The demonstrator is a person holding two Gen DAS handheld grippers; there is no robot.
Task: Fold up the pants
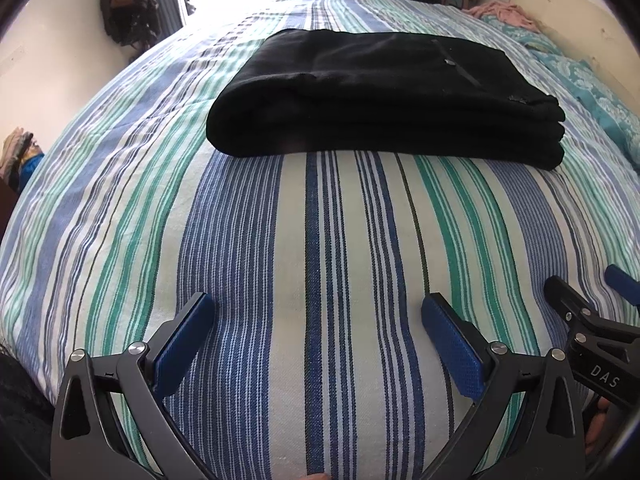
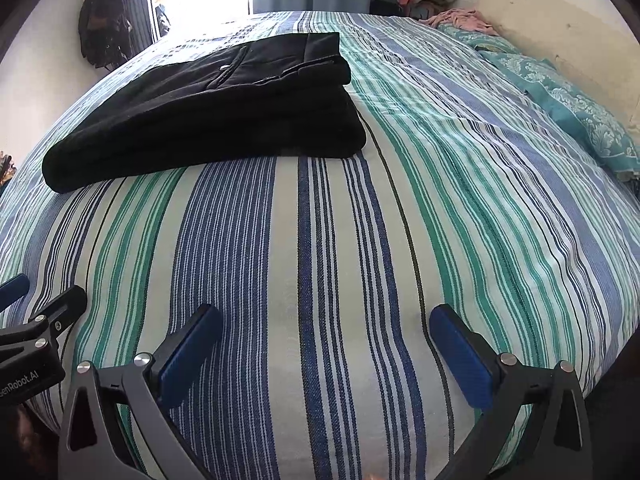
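We see a bed covered by a striped bedspread (image 1: 248,240) in blue, green and white bands; it fills most of both wrist views. Along its far right edge lies a teal patterned pillow (image 2: 576,108), with a pink garment (image 1: 502,12) bunched beyond it near the wall.

The black pants (image 1: 380,96) lie on the far half of the bedspread, folded into a compact stacked rectangle of several layers. In the right wrist view the pants (image 2: 208,108) sit to the upper left, with the waistband and a pocket seam on the top layer. The stack rests flat and is well apart from both tools.

The left gripper (image 1: 318,312) hovers over the bare near part of the bedspread. Its jaws stand wide apart, blue pads facing each other, with nothing between them. The right gripper (image 2: 326,322) is in the same condition: jaws spread wide, nothing held, only striped cloth below.

In the left wrist view the right gripper (image 1: 596,320) shows at the right edge, just beside the left one. In the right wrist view the left gripper (image 2: 36,320) shows at the left edge.
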